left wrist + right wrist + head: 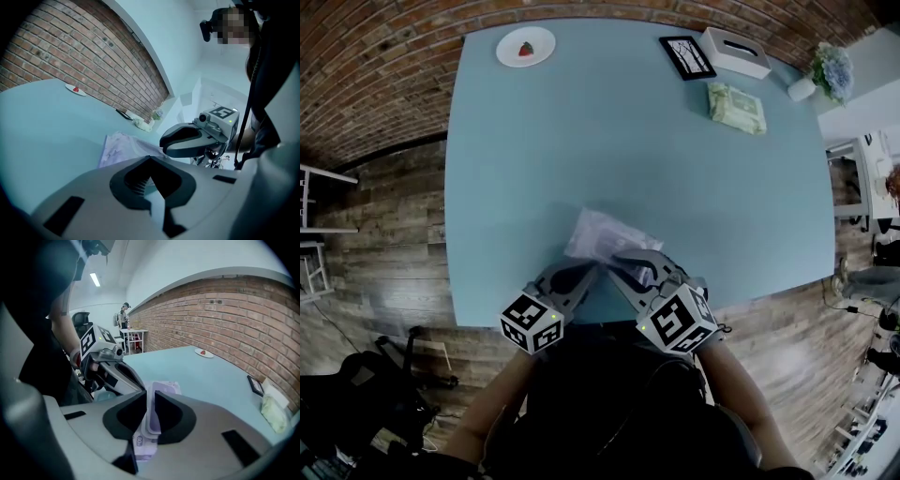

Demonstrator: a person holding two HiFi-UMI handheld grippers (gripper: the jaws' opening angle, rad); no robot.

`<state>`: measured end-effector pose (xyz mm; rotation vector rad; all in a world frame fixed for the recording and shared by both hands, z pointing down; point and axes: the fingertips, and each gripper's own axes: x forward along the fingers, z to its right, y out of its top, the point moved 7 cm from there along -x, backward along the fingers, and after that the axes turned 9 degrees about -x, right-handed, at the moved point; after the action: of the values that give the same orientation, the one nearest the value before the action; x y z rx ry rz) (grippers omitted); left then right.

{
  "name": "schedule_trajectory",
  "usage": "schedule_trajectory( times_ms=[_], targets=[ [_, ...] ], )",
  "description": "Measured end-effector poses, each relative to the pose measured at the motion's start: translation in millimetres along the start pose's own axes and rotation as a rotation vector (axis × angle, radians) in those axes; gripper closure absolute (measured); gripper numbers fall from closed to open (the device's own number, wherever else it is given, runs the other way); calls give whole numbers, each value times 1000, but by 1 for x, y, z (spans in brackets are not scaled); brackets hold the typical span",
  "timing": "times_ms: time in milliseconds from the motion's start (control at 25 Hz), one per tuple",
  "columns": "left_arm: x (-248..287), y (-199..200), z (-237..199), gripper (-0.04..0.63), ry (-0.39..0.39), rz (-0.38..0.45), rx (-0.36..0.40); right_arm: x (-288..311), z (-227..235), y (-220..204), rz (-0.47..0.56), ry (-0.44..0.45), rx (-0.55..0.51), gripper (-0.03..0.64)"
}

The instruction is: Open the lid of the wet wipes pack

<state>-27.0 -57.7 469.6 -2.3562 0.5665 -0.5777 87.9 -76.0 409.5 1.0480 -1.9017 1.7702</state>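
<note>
A lilac wet wipes pack [605, 234] lies flat near the front edge of the blue table [628, 150]. My right gripper [628, 265] comes down onto the pack from the near side. In the right gripper view its jaws [151, 397] are shut on the pack's thin pale lid [152, 414], which stands on edge between the pads above the pack [168, 387]. My left gripper [586, 272] rests at the pack's near-left edge. Its tips [149, 159] meet, with the pack [119, 145] just beyond them. Whether they pinch the wrapper I cannot tell.
At the far edge of the table stand a white plate with a strawberry [526, 46], a black picture frame [686, 56], a white tissue box [736, 52], a green pack [737, 107] and a flower vase [830, 73]. A brick wall runs behind.
</note>
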Motion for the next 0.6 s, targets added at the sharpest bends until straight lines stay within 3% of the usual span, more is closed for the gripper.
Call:
schedule_trajectory(
  times_ms=[360, 600],
  targets=[
    [-1, 0, 0, 584, -2, -1, -5, -7, -3, 3, 15, -67, -85, 548],
    [-1, 1, 0, 584, -4, 3, -9, -19, 11, 0, 27, -179, -105, 554]
  ],
)
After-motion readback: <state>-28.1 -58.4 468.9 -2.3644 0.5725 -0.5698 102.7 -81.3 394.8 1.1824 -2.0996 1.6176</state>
